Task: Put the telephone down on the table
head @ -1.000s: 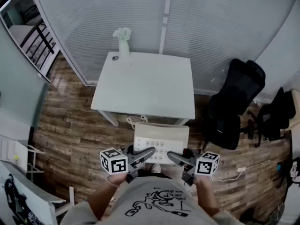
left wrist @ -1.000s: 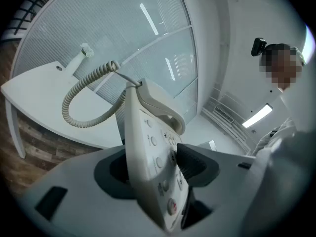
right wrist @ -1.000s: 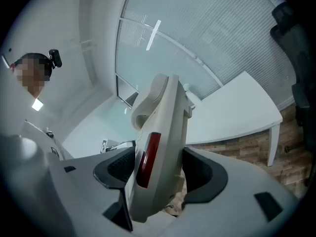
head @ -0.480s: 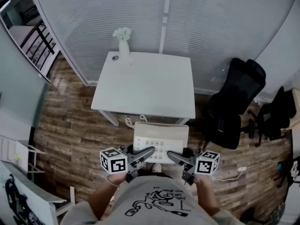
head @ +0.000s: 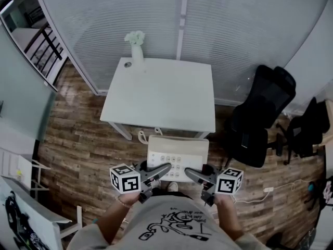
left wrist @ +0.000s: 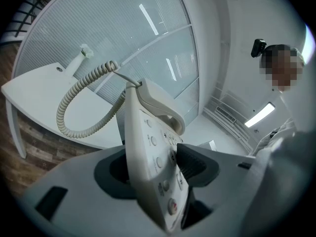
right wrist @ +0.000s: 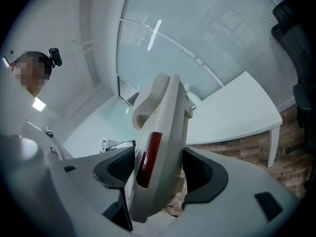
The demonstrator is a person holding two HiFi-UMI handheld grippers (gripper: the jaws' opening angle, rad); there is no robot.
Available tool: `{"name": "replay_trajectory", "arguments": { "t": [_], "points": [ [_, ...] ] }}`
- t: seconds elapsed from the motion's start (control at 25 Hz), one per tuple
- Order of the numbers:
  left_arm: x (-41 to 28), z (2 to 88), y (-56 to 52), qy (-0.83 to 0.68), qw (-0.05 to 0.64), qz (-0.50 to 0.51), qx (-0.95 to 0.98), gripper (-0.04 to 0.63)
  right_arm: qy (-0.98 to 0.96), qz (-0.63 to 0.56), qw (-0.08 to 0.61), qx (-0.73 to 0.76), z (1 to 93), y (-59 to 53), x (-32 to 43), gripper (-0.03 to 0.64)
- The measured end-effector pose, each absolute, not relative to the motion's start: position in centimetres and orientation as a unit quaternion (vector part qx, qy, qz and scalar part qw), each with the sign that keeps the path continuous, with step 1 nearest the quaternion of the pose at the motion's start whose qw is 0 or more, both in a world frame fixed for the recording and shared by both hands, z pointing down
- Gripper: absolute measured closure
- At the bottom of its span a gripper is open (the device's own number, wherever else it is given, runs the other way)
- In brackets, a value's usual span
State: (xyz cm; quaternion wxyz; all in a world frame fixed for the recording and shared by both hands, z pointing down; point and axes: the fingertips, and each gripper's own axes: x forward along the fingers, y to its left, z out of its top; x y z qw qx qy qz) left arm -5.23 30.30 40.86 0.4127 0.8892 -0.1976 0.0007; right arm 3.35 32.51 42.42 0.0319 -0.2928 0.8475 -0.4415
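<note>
A cream desk telephone (head: 178, 152) with its handset on top hangs in the air just short of the near edge of the white table (head: 161, 95). My left gripper (head: 159, 172) clamps its left side and my right gripper (head: 194, 174) its right side. In the left gripper view the keypad face (left wrist: 153, 147) stands upright between the jaws, and the coiled cord (left wrist: 74, 107) loops out to the left. In the right gripper view the phone's side with a red strip (right wrist: 160, 132) fills the gap between the pads (right wrist: 197, 174).
A white vase of flowers (head: 136, 46) and a small round object (head: 128, 64) stand at the table's back left corner. A black office chair (head: 260, 119) is right of the table, another (head: 307, 129) farther right. Frosted glass walls rise behind; the floor is wood.
</note>
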Motion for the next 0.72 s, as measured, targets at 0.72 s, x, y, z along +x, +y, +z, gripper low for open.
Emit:
{"name": "replay_trajectory", "arguments": {
  "t": [0.72],
  "points": [
    [-1.7,40.9,31.0,-0.217,0.414,-0.001,0.884,0.351,0.852,-0.443,0.024,-0.277,42.6,32.8,7.0,0.302]
  ]
}}
